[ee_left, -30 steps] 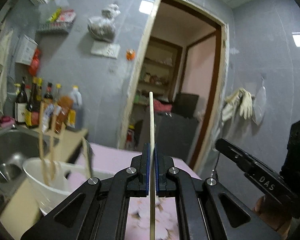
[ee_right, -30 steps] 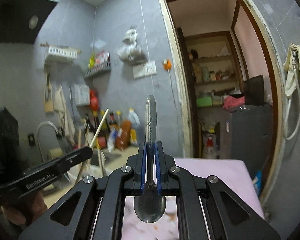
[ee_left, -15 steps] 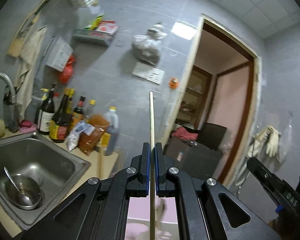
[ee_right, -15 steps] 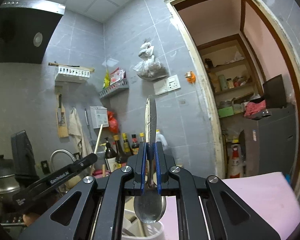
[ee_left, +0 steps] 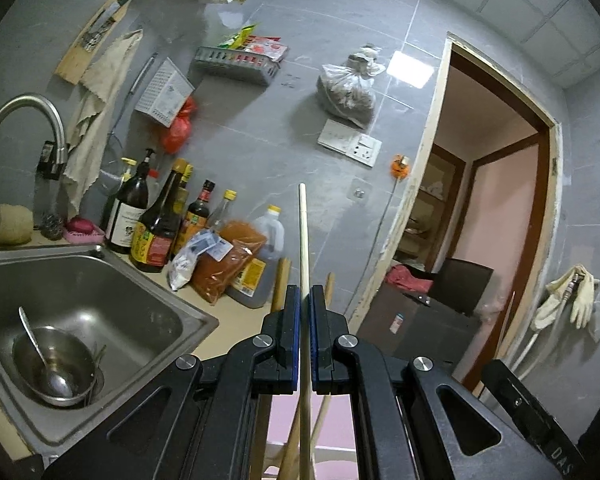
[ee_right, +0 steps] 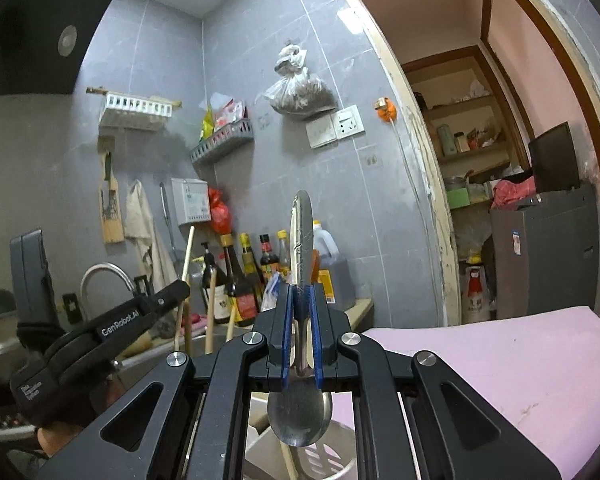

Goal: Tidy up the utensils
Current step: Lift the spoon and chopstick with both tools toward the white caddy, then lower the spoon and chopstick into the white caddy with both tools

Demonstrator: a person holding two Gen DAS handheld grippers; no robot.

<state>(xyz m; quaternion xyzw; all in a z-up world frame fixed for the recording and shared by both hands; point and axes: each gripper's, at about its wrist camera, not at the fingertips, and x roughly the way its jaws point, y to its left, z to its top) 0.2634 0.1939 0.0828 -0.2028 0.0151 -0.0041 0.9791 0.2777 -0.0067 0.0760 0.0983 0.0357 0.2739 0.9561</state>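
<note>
Left gripper clamps a light, stiff chopstick mid-length; right gripper clamps a smooth, slippery spoon at its neck.

Two black handheld grippers with blue-lined fingers

The left gripper and the right gripper share one build: matte black angular linkage arms with triangular cut-outs, round silver screw heads at the pivots, and two narrow black fingers faced with blue pads. Seen from the right wrist, the left unit's side carries white "GenRobot.AI" lettering; the right unit's body shows white letters "DAS".
</note>
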